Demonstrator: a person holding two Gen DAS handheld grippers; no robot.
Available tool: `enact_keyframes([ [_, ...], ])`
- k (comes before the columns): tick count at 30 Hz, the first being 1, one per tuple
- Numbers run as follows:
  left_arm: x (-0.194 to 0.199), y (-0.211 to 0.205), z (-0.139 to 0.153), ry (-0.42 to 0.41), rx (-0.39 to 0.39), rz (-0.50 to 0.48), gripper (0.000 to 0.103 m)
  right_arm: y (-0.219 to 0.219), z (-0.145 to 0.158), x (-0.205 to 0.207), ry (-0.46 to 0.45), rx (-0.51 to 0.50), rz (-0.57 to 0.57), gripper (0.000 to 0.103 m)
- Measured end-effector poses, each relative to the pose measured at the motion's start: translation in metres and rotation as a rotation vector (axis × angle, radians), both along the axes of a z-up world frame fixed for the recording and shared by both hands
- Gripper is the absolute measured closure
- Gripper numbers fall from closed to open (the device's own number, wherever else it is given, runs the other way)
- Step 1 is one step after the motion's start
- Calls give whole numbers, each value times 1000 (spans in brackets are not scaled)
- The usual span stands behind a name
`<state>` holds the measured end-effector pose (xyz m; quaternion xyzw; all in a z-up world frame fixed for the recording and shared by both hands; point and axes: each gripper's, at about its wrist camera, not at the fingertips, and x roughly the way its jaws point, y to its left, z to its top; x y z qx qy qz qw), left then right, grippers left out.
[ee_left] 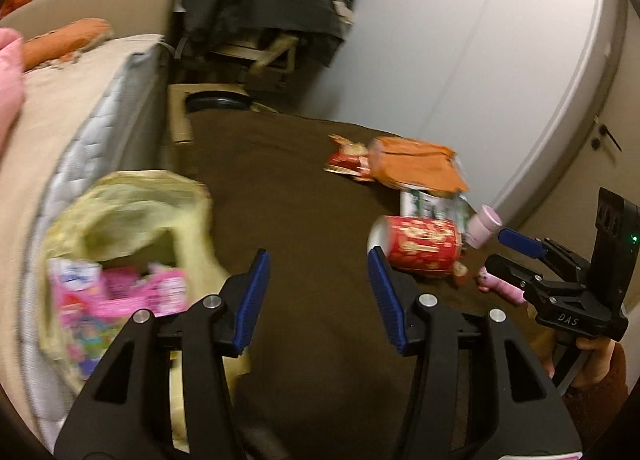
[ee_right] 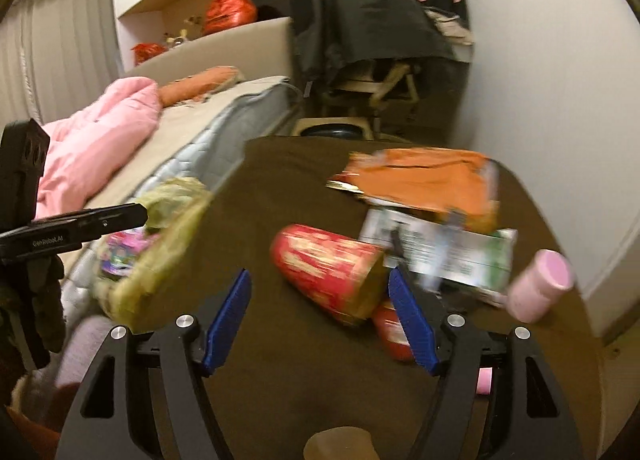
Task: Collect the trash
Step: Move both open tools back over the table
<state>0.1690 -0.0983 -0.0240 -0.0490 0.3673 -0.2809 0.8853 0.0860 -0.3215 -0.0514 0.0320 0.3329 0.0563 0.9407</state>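
Red cup (ee_right: 326, 272) on its side

Dim, warm indoor lighting in both views, with a yellowish cast and no visible lamp; brightest on the pale wall (ee_left: 460, 40), darkest over the brown cloth (ee_left: 304, 220), where shadows sink into the fabric. Heavy motion blur everywhere, smearing the yellow bag (ee_left: 132, 220), the red cup (ee_right: 328, 272) and the orange packet (ee_right: 428, 180), while the blue claw pads (ee_left: 252, 296) stay fairly sharp. Strong fisheye bending at the edges, black vignette in the corners, no real glare.
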Motion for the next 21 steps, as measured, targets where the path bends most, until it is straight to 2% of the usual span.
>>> enact_keyframes([
  [5,7,-51,-7,9,1,-76,54,-39,-11,-11,12,-10,-82,36],
  [9,26,-83,-8,-24,41,-128,53,-62,-22,-16,25,-24,-129,36],
  [13,68,-105,-7,-76,81,-167,53,-77,-30,-17,30,-19,-155,36],
  [15,92,-110,-8,-84,96,-173,49,-84,-32,-16,34,-14,-169,36],
  [17,124,-118,-13,-65,110,-179,44,-89,-33,-13,38,-24,-192,36],
  [21,178,-135,-28,0,113,-173,44,-96,-35,-5,48,-85,-282,36],
])
